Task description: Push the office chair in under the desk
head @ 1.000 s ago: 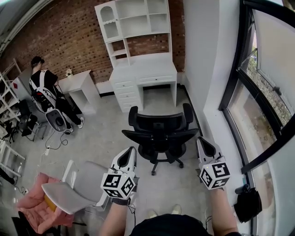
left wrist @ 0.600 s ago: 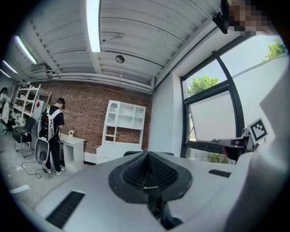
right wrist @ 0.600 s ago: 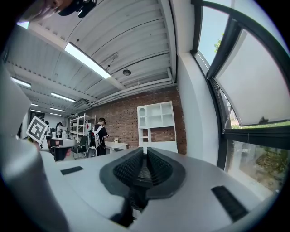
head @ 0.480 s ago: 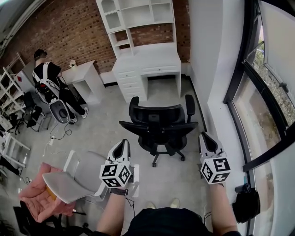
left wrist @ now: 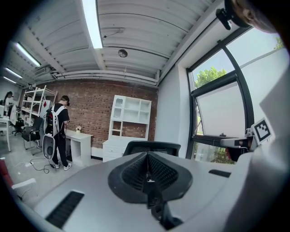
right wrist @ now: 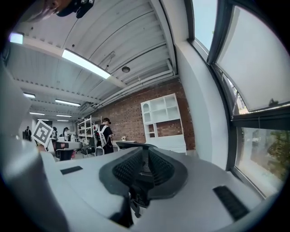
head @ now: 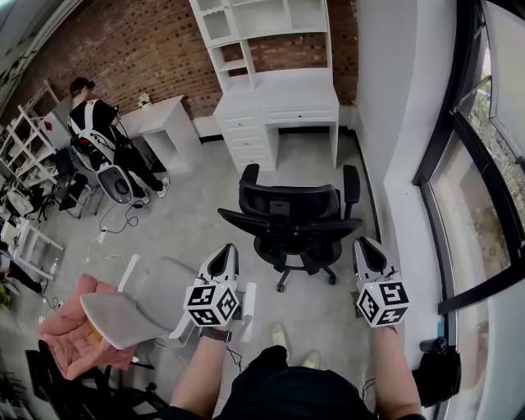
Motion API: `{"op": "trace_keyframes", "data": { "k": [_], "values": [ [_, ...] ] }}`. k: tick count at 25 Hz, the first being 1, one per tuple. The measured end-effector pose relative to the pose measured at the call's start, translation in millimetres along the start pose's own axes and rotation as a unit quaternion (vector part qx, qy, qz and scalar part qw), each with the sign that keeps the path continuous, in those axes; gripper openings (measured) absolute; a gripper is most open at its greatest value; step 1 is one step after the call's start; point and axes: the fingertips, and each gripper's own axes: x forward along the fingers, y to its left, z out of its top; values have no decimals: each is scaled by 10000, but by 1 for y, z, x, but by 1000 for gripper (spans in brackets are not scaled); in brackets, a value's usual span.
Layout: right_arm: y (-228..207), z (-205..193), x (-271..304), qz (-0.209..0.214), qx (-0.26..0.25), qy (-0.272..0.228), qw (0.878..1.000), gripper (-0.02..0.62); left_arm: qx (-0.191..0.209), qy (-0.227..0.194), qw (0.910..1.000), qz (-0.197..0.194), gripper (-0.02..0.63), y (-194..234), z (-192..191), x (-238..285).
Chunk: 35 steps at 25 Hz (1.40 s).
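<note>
The black office chair [head: 291, 225] stands clear of the white table [head: 279, 92] — untouched; left gripper [head: 229, 253] and right gripper [head: 366, 246] hover near it (jaws pressed together, empty).

An office-like workroom: a brick wall [head: 148, 49] backs a white desk [head: 279, 97] with a hutch [head: 262, 20], a black chair [head: 291, 220] stands before it, tall windows [head: 480, 156] line one side, and a person [head: 97, 123] stands at a table [head: 164, 115].
</note>
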Motion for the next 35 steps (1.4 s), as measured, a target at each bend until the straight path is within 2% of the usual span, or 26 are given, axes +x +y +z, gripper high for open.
{"op": "trace_keyframes", "data": {
  "k": [2,4,7,11,13,15,17,19,22,24,26,28,29,30,32,33,35],
  "values": [
    [1,1,11,54,25,-6,10000,29,-90,-46,9999,3,8,6,3,9],
    [2,1,25,107,-40,39,9999,72,-7,-70,10000,6,8,13,6,21],
    [2,-4,46,195,-362,172,9990,104,535,-99,9983,-204,8,19,10,41],
    [0,-27,73,415,-1030,581,9921,149,1639,-21,9845,-619,9,29,2,66],
    [-2,-41,88,549,-1317,821,9864,163,1900,78,9785,-798,23,39,-8,81],
    [-4,-57,104,684,-1514,1058,9804,183,2006,216,9741,-1022,69,47,-20,99],
    [-6,-74,115,806,-1718,1285,9734,189,2226,409,9655,-1285,105,53,-34,115],
    [-6,-90,124,914,-2075,1548,9616,189,2647,638,9499,-1534,123,60,-47,128],
    [-13,-115,134,986,-2839,2031,9319,196,3409,986,9165,-1845,149,72,-65,145],
    [-23,-130,139,950,-3376,2424,9046,206,3929,1265,8877,-2041,158,83,-80,154],
    [-34,-147,143,946,-3809,2849,8745,224,4442,1524,8550,-2200,158,95,-93,161],
    [-44,-163,146,1030,-4092,3159,8498,241,4763,1767,8272,-2399,161,104,-105,168],
    [-49,-169,147,1062,-4191,3253,8410,244,4844,1879,8163,-2524,176,106,-111,171],
    [-54,-174,149,1082,-4275,3319,8339,249,4885,1966,8076,-2656,192,108,-117,174],
    [-64,-180,153,1111,-4409,3418,8225,250,4904,2056,7963,-2883,250,111,-124,178],
    [-68,-183,157,1132,-4460,3450,8181,250,4912,2074,7928,-2951,281,114,-127,181],
    [-74,-188,165,1196,-4526,3495,8116,250,4930,2097,7885,-3020,290,120,-131,190]
  ]
}}
